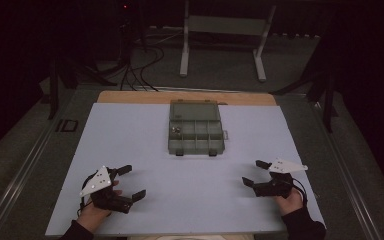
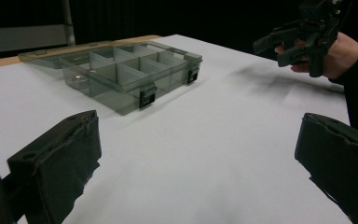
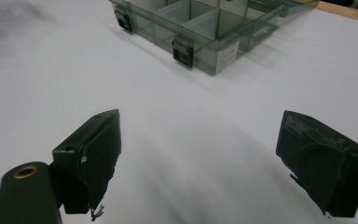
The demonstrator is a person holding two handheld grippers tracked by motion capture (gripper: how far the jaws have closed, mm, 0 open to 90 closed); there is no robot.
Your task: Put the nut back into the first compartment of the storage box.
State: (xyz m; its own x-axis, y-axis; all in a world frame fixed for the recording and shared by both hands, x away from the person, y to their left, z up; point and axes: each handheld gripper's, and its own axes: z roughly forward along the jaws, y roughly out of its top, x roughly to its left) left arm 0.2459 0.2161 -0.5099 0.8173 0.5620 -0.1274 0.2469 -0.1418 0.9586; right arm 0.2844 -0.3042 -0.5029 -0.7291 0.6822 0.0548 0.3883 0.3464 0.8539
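A clear grey compartment box [image 1: 195,127] lies open at the middle back of the white table sheet [image 1: 130,140], its lid folded flat behind it. A small metal part [image 1: 176,130] rests in one left compartment. The box [image 2: 121,70] has two black latches on its front wall, also seen in the right gripper view [image 3: 200,28]. My left gripper [image 1: 131,182] hovers open near the front left with nothing between its jaws. My right gripper [image 1: 255,172] is open at the front right, also empty, and appears as the far gripper [image 2: 279,44] in the left gripper view.
A strip of wooden tabletop [image 1: 130,96] shows behind the sheet. Beyond the table stand a white metal frame [image 1: 185,45] and cables [image 1: 140,65] on the dark floor. Wide bare sheet lies between the two grippers and the box.
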